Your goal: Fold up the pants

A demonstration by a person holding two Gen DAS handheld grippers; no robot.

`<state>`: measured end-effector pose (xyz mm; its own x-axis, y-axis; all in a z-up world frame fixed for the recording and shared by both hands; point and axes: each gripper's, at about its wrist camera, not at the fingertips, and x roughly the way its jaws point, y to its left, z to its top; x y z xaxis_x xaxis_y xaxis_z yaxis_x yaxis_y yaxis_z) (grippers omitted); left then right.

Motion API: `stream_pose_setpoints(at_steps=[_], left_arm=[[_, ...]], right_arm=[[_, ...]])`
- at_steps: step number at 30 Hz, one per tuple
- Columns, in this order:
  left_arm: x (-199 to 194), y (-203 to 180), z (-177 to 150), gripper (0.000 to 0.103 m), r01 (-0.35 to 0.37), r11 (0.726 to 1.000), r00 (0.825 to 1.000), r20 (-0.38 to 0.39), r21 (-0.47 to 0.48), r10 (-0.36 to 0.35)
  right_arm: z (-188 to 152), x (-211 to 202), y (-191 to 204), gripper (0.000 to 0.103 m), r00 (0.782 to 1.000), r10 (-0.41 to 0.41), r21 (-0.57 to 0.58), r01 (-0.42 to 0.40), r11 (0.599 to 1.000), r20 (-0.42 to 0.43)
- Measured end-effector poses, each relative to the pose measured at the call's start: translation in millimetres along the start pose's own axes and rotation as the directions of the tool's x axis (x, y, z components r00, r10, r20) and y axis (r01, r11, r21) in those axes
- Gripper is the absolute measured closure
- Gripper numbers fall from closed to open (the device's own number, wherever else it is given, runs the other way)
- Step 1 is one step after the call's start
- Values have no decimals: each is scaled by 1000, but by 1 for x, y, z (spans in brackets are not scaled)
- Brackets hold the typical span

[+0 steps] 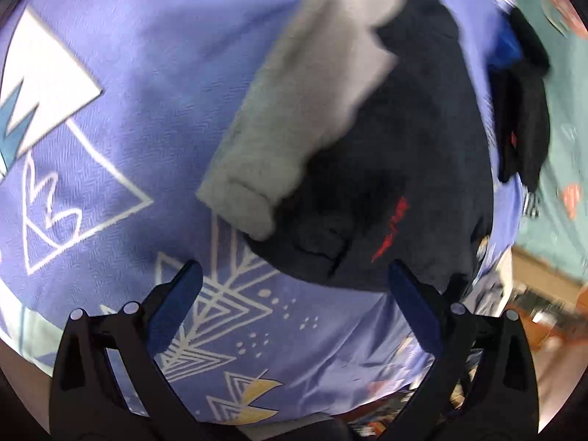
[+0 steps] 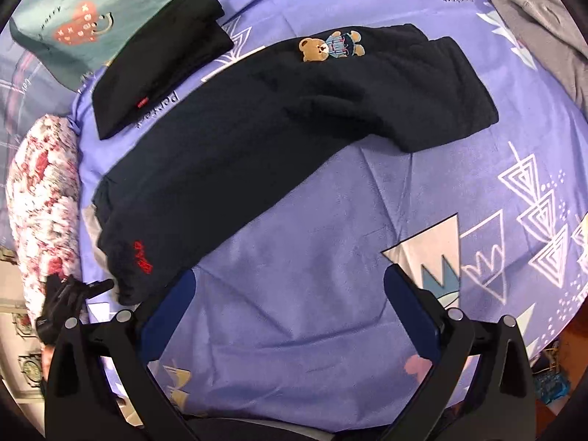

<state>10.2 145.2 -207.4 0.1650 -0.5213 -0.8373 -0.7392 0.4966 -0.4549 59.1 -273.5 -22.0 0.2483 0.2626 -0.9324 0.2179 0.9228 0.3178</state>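
Dark navy pants [image 2: 257, 128] lie stretched diagonally across a purple patterned bedsheet [image 2: 312, 250]. They carry a teddy bear patch [image 2: 330, 49] at the far end and red embroidery [image 2: 143, 253] at the near-left end. In the left wrist view that end of the pants [image 1: 386, 147] fills the middle, showing the red embroidery [image 1: 389, 228]. A grey fleecy strip [image 1: 301, 110] lies along its left side. My left gripper [image 1: 294, 272] is open just short of the pants' edge, holding nothing. Over bare sheet my right gripper [image 2: 290, 277] is open and empty, the pants just beyond its left finger.
A folded black garment [image 2: 158, 58] lies at the far left beside a teal pillow [image 2: 73, 18]. A grey garment [image 2: 540, 18] sits at the far right. A floral quilt [image 2: 44, 191] borders the left edge. The bed's edge and floor [image 1: 544, 312] show at the right.
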Motion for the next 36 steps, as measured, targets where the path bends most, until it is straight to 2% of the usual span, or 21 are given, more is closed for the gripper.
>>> stream_pose_setpoints(at_steps=[1,4,5,7,10,12,14,15,16,19,21,24,25,28,31,34,36], left_arm=[[2,10,2,2,32,997,999,-10,-71,-33],[1,19,7,3,74,989,997,-11,-128,-76],[1,19,8,6,94,988,995,-10,-124,-96],[0,17,9,34,105,990,994,-26,-97,-108],[1,7,9,38,98,994,994,-34,-43,-100],[1,4,8,38,78,997,997,-20,-16,-78],[0,-1,10,44,74,997,997,-20,10,-73],[3,-8,12,53,61,998,998,-20,19,-61],[9,-17,11,67,48,999,999,-20,21,-48],[12,-16,11,86,18,1000,1000,-16,16,-18],[18,-24,8,91,12,1000,1000,-5,26,-12],[11,-25,4,93,28,999,999,15,42,-28],[2,-18,5,93,34,998,999,24,49,-36],[-4,-22,6,94,60,997,997,46,55,-63],[-2,-25,10,92,110,994,993,47,20,-111],[3,-22,12,84,134,991,990,45,-14,-133],[4,-18,13,82,154,987,987,48,-34,-152]], right_arm=[[0,-2,-1,1,1000,17,13,-17,1000,1],[2,-16,-7,1,998,37,38,-39,999,45],[2,-18,-9,1,998,32,48,-34,998,52],[5,-19,-24,1,998,21,102,-26,994,56],[7,-14,-56,1,999,-25,224,15,974,44],[9,-12,-74,1,996,-70,260,55,964,50],[11,-10,-87,1,992,-110,273,90,958,60],[13,-9,-96,1,990,-122,290,98,952,64],[15,-8,-104,1,990,-120,309,92,947,73],[27,-4,-134,1,986,-123,352,77,933,111],[39,1,-149,3,981,-136,345,80,935,141],[62,17,-174,27,988,-97,363,48,930,118],[68,21,-183,31,990,-71,385,19,923,120],[84,29,-208,33,985,-29,459,-53,887,170],[95,37,-225,33,980,-29,506,-76,859,197],[107,38,-226,33,974,-29,488,-86,869,223],[116,39,-225,33,974,-43,467,-67,881,221]])
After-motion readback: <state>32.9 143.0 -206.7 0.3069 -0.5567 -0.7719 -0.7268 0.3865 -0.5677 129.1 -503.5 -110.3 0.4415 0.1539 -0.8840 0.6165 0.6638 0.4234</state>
